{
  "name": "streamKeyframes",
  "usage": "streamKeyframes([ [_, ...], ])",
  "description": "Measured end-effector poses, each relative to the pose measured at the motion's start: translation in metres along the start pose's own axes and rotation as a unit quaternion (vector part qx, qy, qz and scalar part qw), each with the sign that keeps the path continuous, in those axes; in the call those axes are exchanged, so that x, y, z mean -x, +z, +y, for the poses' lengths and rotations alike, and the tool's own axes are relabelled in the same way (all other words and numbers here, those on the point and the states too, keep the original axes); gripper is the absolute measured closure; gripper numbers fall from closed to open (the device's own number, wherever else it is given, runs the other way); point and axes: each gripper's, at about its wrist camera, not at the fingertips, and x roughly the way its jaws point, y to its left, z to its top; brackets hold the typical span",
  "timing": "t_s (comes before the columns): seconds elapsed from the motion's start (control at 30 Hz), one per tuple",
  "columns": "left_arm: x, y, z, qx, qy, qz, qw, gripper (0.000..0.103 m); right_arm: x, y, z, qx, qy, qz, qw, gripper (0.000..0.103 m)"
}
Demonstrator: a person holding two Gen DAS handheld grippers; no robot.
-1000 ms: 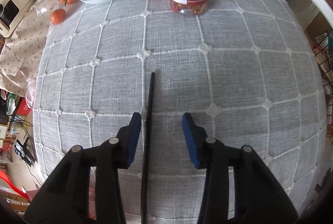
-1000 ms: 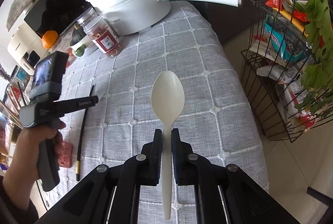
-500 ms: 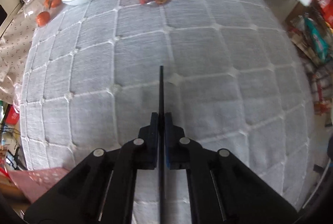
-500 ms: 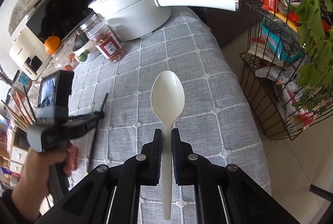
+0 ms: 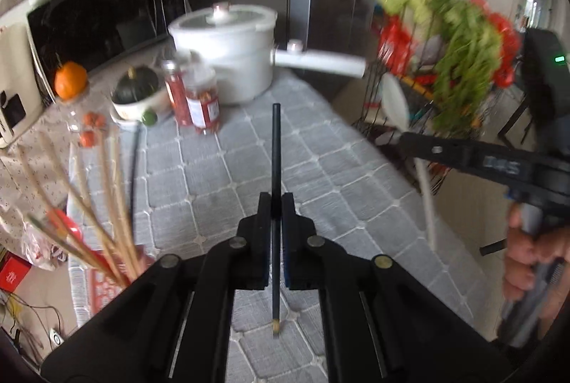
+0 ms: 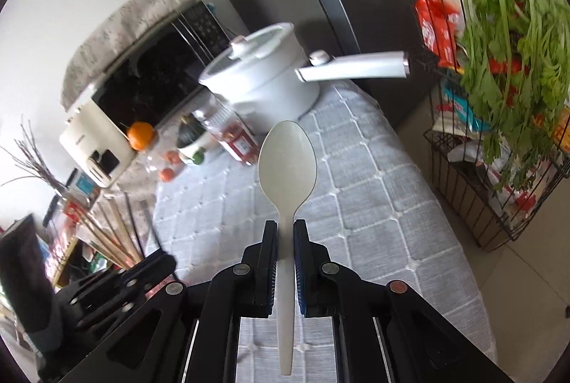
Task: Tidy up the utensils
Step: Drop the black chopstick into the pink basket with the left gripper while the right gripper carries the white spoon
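Lifting now: left gripper (image 5: 274, 210) newly clamped on thin black chopstick (image 5: 275, 148), off the cloth; right gripper (image 6: 285, 233) still clamping white plastic spoon (image 6: 287, 162). Both ready for stowing.

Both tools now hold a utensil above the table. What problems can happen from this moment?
1. The left tool pinches the thin black chopstick near its lower part, so it may pivot or slip.
2. The right tool holds the white spoon by its narrow neck; the heavy bowl may tilt it.
3. The wooden chopsticks stand close on the left, and a careless swing could knock them.
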Motion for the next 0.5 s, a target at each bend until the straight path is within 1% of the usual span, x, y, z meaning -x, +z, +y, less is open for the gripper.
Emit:
streamKeyframes([
  [0.1, 0.038, -0.003, 0.013, 0.006, -0.008, -0.048, 0.9988, 0.097, 0.011, -0.002, 0.016, 0.012, 0.009, -0.023, 1.000, 0.094],
  [0.2, 0.071, -0.009, 0.025, 0.014, -0.008, -0.095, 0.9954, 0.097, 0.017, -0.007, 0.026, 0.012, 0.021, -0.038, 0.999, 0.094],
  [0.33, 0.104, -0.011, 0.047, 0.035, -0.016, -0.147, 0.9884, 0.097, 0.022, -0.013, 0.039, 0.012, 0.032, -0.049, 0.998, 0.094],
  [0.43, 0.126, -0.020, 0.065, 0.068, -0.023, -0.190, 0.9792, 0.097, 0.024, -0.015, 0.052, 0.019, 0.039, -0.057, 0.997, 0.094],
  [0.5, 0.135, -0.023, 0.078, 0.080, -0.019, -0.201, 0.9761, 0.097, 0.024, -0.015, 0.060, 0.027, 0.042, -0.063, 0.997, 0.094],
])
